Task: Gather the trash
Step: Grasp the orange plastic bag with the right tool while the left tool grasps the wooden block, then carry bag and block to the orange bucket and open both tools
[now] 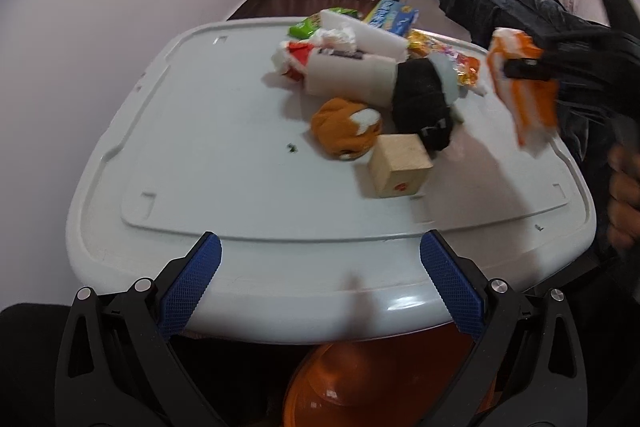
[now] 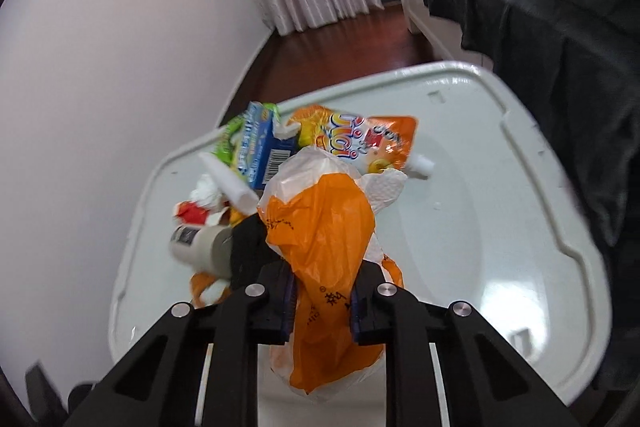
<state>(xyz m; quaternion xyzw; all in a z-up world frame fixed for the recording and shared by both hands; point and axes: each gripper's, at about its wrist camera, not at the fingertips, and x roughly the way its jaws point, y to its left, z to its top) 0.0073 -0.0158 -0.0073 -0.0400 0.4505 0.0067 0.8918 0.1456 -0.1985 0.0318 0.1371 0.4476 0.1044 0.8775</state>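
The right claw point(image 2: 320, 301) is clamped on an orange-and-white plastic bag point(image 2: 320, 227), held above the bench point(image 2: 480, 227). The left claw point(image 1: 320, 283) stands apart at the bench's near edge, holding nothing. Remaining trash pile point(image 1: 360, 67) lies at the far side.

A: What's in the right gripper point(image 2: 320, 301)?
B: An orange-and-white plastic bag point(image 2: 320, 239), pinched between its fingers, crumpled above and hanging below them.
A: And beyond it?
B: A juice pouch point(image 2: 368, 143) just past the bag, a blue carton point(image 2: 262, 147) ahead-left, a paper cup point(image 2: 200, 243) close on the left, all on the white lid point(image 2: 480, 207).
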